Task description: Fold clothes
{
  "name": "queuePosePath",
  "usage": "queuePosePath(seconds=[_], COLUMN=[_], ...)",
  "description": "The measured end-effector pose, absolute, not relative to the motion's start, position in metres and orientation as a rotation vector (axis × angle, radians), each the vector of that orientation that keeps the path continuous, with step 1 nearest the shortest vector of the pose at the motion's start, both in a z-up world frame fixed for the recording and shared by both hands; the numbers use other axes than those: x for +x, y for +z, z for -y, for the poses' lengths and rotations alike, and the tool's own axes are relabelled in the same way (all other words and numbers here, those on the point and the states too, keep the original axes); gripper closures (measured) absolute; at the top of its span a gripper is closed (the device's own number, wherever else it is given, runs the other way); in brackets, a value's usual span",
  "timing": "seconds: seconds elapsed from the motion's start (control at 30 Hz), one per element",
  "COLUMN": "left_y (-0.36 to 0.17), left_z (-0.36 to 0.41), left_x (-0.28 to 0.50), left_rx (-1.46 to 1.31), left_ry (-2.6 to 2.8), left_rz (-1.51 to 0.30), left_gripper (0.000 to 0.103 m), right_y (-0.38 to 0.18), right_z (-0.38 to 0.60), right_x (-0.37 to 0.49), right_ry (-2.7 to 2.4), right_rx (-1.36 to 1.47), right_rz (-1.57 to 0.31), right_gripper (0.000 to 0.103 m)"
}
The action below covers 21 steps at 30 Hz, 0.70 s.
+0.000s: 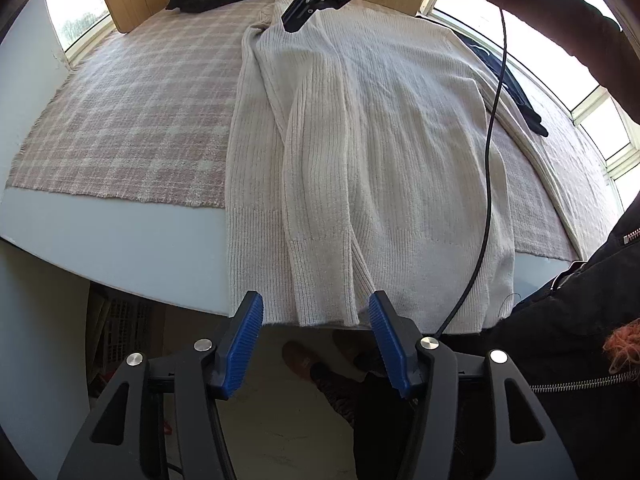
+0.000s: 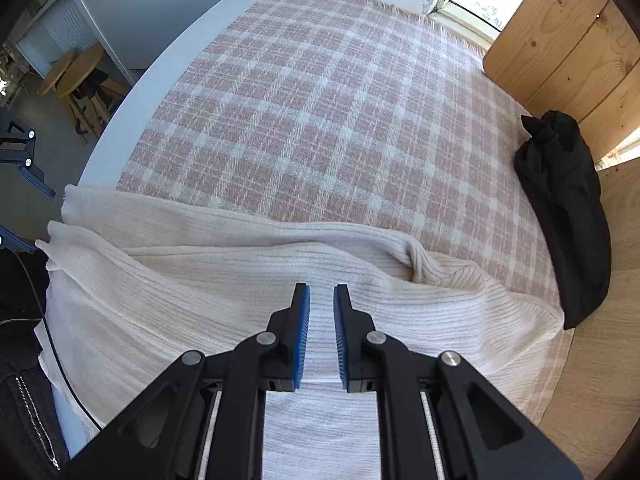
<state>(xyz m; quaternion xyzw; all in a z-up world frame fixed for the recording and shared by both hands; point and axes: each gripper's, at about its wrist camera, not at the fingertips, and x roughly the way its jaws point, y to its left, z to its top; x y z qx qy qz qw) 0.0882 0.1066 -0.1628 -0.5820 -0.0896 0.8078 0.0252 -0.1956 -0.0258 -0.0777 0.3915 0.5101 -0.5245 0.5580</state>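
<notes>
Both claws (image 1: 316, 312) (image 2: 321, 300) gape, released, above cream sweater (image 1: 360, 152) on plaid-blanketed table (image 1: 100, 236).

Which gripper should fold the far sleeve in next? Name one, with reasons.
Probably the right gripper: it hangs over the cream sweater near its collar end. The left gripper sits open at the hem, off the table edge.

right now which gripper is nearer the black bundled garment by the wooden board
Right. The right gripper hovers over the cream ribbed sweater's far end near the black garment; the left gripper is at the hem.
</notes>
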Motion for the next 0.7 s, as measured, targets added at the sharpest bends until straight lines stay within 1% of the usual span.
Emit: queuePosePath(seconds=[0.1,0.23,0.27,0.33,0.37,0.47,0.53,0.7], left_y=[-0.159,-0.172,-0.174,-0.177,-0.177,-0.177,-0.177,-0.155], left_z=[-0.11,-0.115,-0.113,-0.11,-0.109,-0.108,-0.108,-0.094], left_x=[0.091,0.079,0.086,0.094,0.093,0.093,0.093,0.104], left_rx=[-1.774,-1.825,-1.831,-1.842,-1.846,-1.859,-1.87,-1.862], left_ry=[2.5,2.468,2.463,2.457,2.457,2.463,2.476,2.627], left_rz=[0.292,0.231,0.235,0.251,0.263,0.278,0.259,0.205], left_gripper=[0.05,0.05,0.054,0.072,0.096,0.097,0.097,0.097], right_y=[-0.08,-0.078,-0.077,-0.075,-0.074,-0.074,-0.073,-0.083], right_z=[0.014,0.002,0.0,-0.001,-0.002,-0.003,-0.003,-0.009], right_x=[-0.209,-0.215,-0.215,-0.217,-0.217,-0.215,-0.215,-0.233], right_ry=[-1.27,-1.315,-1.322,-1.321,-1.322,-1.323,-1.322,-1.336], right_rx=[0.965,0.966,0.96,0.955,0.948,0.923,0.913,0.943], right_rz=[-1.196,-1.209,-1.21,-1.196,-1.193,-1.213,-1.215,-1.217], right_gripper=[0.09,0.09,0.09,0.09,0.09,0.087,0.082,0.082])
